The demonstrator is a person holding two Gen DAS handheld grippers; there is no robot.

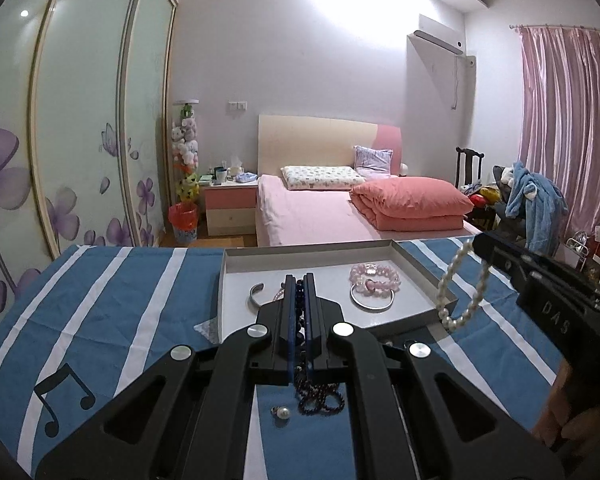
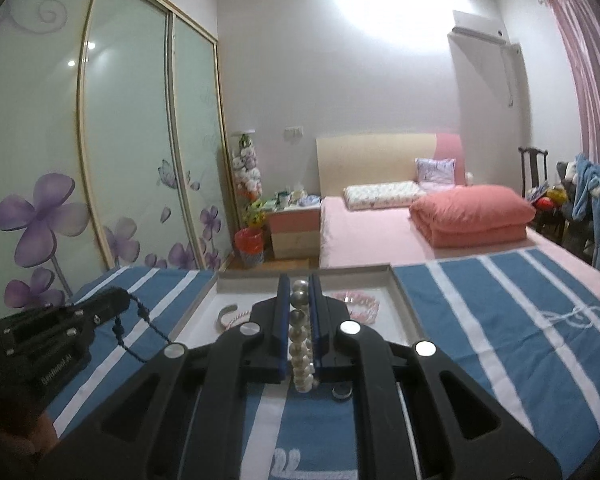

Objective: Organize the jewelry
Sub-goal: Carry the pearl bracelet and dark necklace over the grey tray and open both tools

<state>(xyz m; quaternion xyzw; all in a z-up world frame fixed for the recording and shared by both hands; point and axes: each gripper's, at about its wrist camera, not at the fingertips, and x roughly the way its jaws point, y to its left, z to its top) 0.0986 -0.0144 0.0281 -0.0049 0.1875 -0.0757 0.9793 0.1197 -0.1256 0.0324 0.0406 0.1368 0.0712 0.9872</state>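
Note:
My left gripper (image 1: 299, 280) is shut on a strand of dark blue beads (image 1: 321, 400), which runs between the fingers and bunches below them above the cloth. My right gripper (image 2: 299, 280) is shut on a white pearl bracelet (image 2: 300, 344). In the left wrist view that pearl bracelet (image 1: 458, 296) hangs as a loop from the right gripper (image 1: 480, 244) over the tray's right corner. A shallow white tray (image 1: 308, 250) holds a silver cuff (image 1: 256, 294), pink bead bracelets (image 1: 374, 276) and a silver bangle (image 1: 372, 304). A small pearl piece (image 1: 282, 414) lies on the cloth.
The tray stands on a blue cloth with white stripes (image 1: 120, 300) covering the work surface. Beyond its far edge are a pink bed (image 1: 320, 212), a nightstand (image 1: 230, 208) and sliding wardrobe doors (image 1: 80, 140). Chairs piled with clothes (image 1: 532, 200) stand at the right.

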